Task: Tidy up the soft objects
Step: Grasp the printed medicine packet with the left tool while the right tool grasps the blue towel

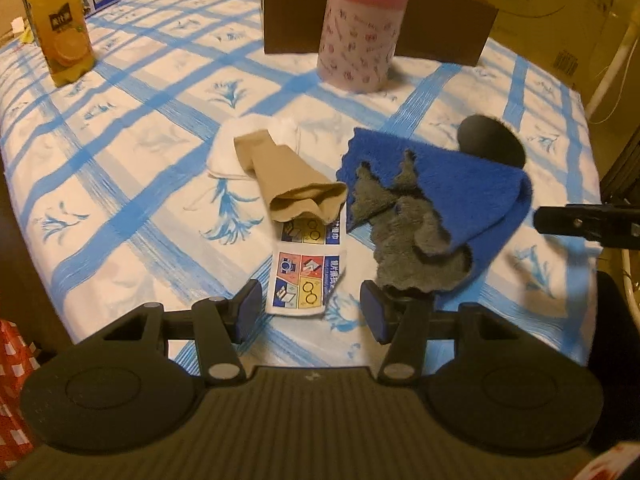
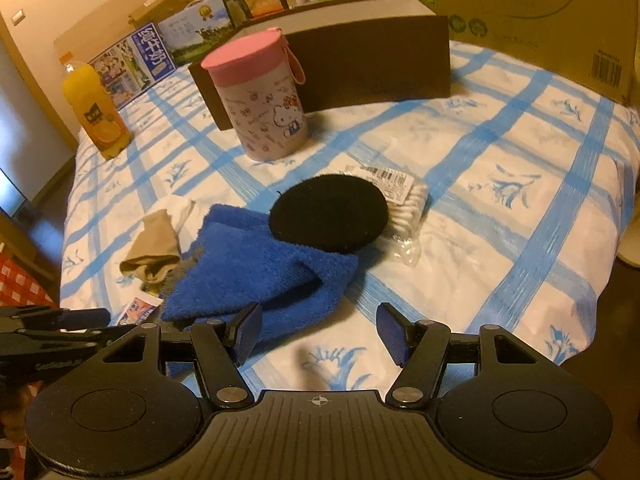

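A heap of soft things lies on the blue-checked tablecloth [image 1: 132, 184]. In the left wrist view: a blue towel [image 1: 460, 184] over a grey cloth [image 1: 408, 240], a tan sock [image 1: 288, 184] on a white cloth [image 1: 232, 152], and a printed wipe packet [image 1: 306, 276]. My left gripper [image 1: 312, 310] is open just above the packet's near end, nothing pressed between its pads. In the right wrist view my right gripper [image 2: 318, 334] is open over bare tablecloth by the blue towel [image 2: 256, 272]; its left finger [image 2: 246, 332] overlaps the towel's edge. A black round pad [image 2: 330, 214] rests on the towel.
A pink-lidded canister [image 2: 260, 108] stands before a brown open box [image 2: 360, 64]. An orange juice bottle [image 1: 60, 28] stands at the far left. A bag of cotton swabs [image 2: 404, 204] lies behind the black pad. Cartons line the table's far edge. The table edge drops off on the right.
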The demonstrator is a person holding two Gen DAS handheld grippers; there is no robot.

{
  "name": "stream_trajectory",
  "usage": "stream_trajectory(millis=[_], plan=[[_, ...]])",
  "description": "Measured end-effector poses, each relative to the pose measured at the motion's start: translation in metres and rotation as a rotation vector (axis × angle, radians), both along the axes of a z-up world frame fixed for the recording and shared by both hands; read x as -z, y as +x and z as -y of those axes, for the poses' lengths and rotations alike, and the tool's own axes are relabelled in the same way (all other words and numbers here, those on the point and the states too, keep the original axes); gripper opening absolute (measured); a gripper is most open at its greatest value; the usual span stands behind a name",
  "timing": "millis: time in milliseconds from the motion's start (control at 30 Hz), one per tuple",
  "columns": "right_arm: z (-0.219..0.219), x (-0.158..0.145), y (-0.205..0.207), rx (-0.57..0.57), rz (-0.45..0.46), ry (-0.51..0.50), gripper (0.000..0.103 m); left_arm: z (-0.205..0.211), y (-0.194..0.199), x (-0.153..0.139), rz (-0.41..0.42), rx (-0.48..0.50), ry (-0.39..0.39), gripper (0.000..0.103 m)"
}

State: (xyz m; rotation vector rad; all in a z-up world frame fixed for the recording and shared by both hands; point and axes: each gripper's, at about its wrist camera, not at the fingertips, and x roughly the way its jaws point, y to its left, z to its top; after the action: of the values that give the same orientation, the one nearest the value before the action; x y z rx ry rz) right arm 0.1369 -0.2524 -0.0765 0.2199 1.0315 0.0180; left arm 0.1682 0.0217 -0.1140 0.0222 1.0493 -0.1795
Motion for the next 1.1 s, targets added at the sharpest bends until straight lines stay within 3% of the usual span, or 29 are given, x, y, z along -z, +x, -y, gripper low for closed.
stream_trajectory(millis=[400,467,833,933,1033,1100], plan=[[0.002,0.012,0.007,0.023,-0.021,0.025,0.063,0.007,0.020,0.016,0.021,0.036,0.014,0.049],[0.002,0.013,0.007,0.022,-0.021,0.030,0.063,0.008,0.019,0.016,0.029,0.049,0.028,0.042],[-0.001,0.016,0.008,0.040,-0.006,0.082,0.063,0.003,0.003,0.006,0.035,0.054,0.006,0.027],[-0.002,0.017,0.009,0.047,-0.005,0.089,0.063,0.004,-0.002,0.004,0.031,0.056,0.002,0.027],[-0.003,0.019,0.009,0.048,-0.008,0.088,0.063,0.007,-0.004,0.009,0.019,0.055,0.022,0.037],[-0.003,0.020,0.008,0.048,-0.011,0.086,0.063,0.008,-0.004,0.012,0.020,0.056,0.027,0.037]])
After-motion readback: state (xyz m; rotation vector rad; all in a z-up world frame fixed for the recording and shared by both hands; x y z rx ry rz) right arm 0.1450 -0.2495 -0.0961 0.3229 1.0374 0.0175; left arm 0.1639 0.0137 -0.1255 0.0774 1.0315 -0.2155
